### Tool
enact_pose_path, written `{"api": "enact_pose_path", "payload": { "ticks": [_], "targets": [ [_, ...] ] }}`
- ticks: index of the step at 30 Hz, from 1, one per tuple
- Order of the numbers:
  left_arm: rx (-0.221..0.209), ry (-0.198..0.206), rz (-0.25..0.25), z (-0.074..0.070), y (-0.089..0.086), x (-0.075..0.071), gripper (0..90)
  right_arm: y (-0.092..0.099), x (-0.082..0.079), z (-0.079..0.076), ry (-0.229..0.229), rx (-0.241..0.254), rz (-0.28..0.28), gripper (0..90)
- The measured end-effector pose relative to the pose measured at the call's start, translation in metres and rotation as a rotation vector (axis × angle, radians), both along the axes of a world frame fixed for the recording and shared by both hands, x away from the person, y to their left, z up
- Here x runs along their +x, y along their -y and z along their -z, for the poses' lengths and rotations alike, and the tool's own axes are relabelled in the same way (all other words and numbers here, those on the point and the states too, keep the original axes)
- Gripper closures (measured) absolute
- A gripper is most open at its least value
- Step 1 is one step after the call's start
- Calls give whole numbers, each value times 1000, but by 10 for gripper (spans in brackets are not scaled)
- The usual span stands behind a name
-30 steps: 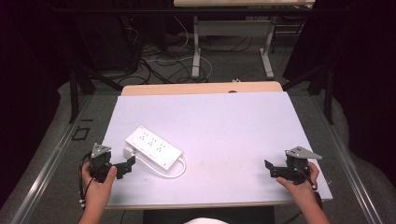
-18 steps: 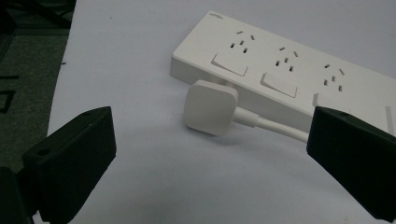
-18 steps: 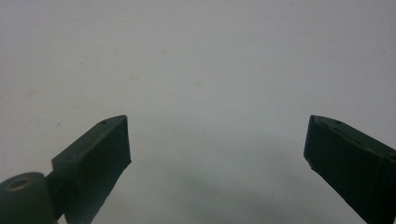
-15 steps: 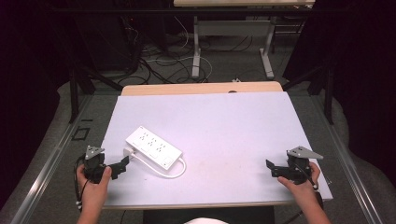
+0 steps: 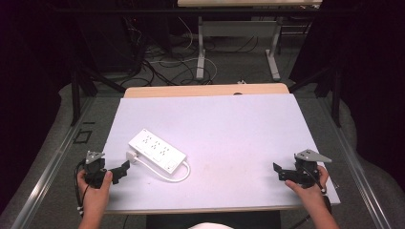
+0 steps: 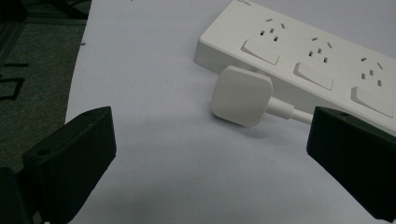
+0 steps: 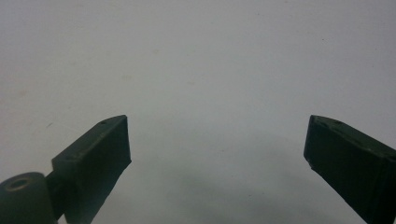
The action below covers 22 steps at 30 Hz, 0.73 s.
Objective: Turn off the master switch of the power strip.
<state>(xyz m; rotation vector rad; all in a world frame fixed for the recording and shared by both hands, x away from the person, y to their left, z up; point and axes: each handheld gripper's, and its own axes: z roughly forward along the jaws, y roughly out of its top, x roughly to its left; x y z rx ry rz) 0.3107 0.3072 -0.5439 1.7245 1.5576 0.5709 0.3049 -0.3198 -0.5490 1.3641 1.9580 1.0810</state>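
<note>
- Table (image 5: 229, 119) with a white top sits in the middle, seen from the high view.
- Power strip (image 5: 157, 150) lies flat on the left part of the table, turned at a slant. It is white and has rows of holes and switches.
- Cord (image 5: 168, 175) comes out of the strip's near end, bends round and runs back along the strip to the plug.
- Plug (image 6: 242, 95) is white and square with round corners. It lies on the table just beside the strip's long side — it is not in any hole.
- Left gripper (image 5: 122, 171) is at the table's near left edge, held in the left hand (image 5: 95, 188). Its jaws are spread wide and hold nothing. The plug is just in front of them, near the gap.
- Right gripper (image 5: 281, 171) is at the near right edge, held in the right hand (image 5: 308, 187), well apart from the strip. Its jaws are spread wide too — bare table under them.
</note>
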Motion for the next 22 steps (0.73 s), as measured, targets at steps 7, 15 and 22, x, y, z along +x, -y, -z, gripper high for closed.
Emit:
{"api": "enact_pose_path", "payload": {
  "ticks": [7, 15, 22],
  "targets": [
    [-6, -3, -3, 3, -1, 1, 15, 1, 1, 1, 4, -1, -2, 65],
    [-3, -7, -4, 4, -1, 1, 15, 2, 1, 1, 12, -6, 3, 65],
    [-3, -12, -5, 4, -1, 2, 15, 2, 1, 1, 13, -7, 2, 65]
  ]
}}
